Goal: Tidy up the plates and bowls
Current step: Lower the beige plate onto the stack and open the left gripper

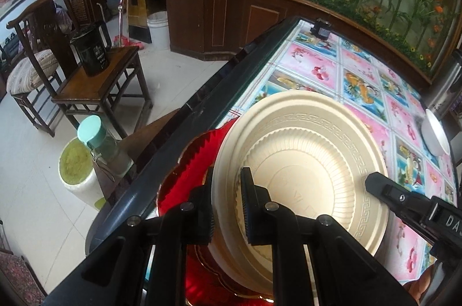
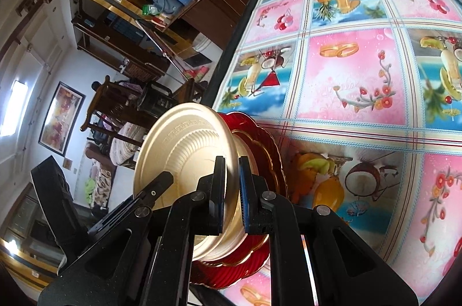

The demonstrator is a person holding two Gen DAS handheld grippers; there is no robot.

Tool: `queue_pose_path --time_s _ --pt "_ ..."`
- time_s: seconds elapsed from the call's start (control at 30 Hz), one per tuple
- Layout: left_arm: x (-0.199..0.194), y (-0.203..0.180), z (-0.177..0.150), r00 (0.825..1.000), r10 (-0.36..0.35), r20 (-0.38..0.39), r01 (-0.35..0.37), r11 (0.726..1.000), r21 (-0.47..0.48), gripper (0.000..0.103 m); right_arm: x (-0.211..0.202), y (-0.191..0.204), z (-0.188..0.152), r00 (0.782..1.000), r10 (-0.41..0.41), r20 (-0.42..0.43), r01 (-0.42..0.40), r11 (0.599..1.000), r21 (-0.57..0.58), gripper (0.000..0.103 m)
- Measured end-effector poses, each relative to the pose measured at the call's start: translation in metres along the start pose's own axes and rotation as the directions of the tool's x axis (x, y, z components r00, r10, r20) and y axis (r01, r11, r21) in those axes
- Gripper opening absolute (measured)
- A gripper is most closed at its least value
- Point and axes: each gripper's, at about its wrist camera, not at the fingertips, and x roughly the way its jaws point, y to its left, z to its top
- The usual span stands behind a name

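While both of my grippers grip the same piece, I judge the stacking to be well under way but not finished. My left gripper [image 1: 228,205] has its jaws pinching the rim of the cream-coloured round plastic bowl [image 1: 311,150], and my right gripper [image 2: 231,193] has its jaws pressed onto the opposite rim of that bowl. It sits on, or just above, the red scalloped glass plate with a gold edge [image 1: 187,161]; I cannot tell whether it has fully settled. The pair lies at the near edge of the table covered in a pink-and-blue fruit-print cloth [image 2: 346,75], at about 6 o'clock in the right wrist view.

What seems left: releasing the bowl, then dealing with the white dish [image 1: 434,132] that I see at 3 o'clock in the left wrist view, well apart from the stack.

The bowl looks matte, with a ribbed inner wall, a key-pattern band around its rim and faint embossed lettering in its base. It appears empty and clean.
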Motion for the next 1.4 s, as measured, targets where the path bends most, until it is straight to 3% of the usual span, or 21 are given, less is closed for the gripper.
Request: queue_pose_path --time_s 0.2,0.37,0.43,0.6,0.87,1.0,1.07,1.13,1.27,1.4 --pt "-0.002 -0.003 0.0 0.999 0.039 -0.003 -0.039 0.998 0.043 0.019 0.006 0.005 -0.003 0.999 -0.041 0.017 0.042 0.997 -0.064 0.011" --pt "-0.011 0.001 -0.002 0.998 0.06 0.013 -0.061 0.996 0.058 0.051 0.005 0.006 -0.004 0.999 -0.046 0.017 0.047 0.996 -0.078 0.011" --pt "-0.021 0.006 -0.003 0.996 0.081 0.04 -0.083 0.995 0.057 0.055 0.004 0.005 -0.005 0.999 -0.042 0.013 0.043 0.996 -0.074 0.011" --pt "-0.039 0.02 0.003 0.993 0.083 0.082 -0.085 0.996 0.016 0.058 0.006 0.001 -0.006 0.998 0.04 -0.046 -0.04 0.999 -0.01 0.011" --pt "-0.042 0.031 0.006 0.993 0.084 0.081 -0.082 0.996 -0.036 0.059 0.009 -0.015 -0.011 0.975 0.169 -0.142 -0.142 0.972 0.187 0.012" --pt "-0.044 0.028 0.004 0.993 0.082 0.086 -0.08 0.996 -0.028 0.059 0.007 -0.017 -0.012 0.972 0.171 -0.161 -0.136 0.969 0.208 0.016" --pt "-0.047 0.023 0.004 0.992 0.081 0.092 -0.08 0.997 -0.018 0.059 0.006 -0.014 -0.012 0.969 0.168 -0.18 -0.132 0.972 0.196 0.037" --pt "-0.051 0.018 0.003 0.992 0.079 0.1 -0.078 0.997 -0.011 0.059 0.002 -0.014 -0.011 0.968 0.175 -0.178 -0.14 0.972 0.19 0.048" --pt "-0.06 0.001 0.003 0.991 0.063 0.12 -0.065 0.998 0.014 0.059 -0.017 -0.016 -0.006 0.976 0.165 -0.145 -0.145 0.979 0.143 0.048" --pt "-0.065 -0.03 -0.001 0.99 0.036 0.133 -0.047 0.996 0.078 0.063 -0.05 -0.025 0.002 0.999 0.047 -0.014 -0.046 0.998 0.041 0.051"
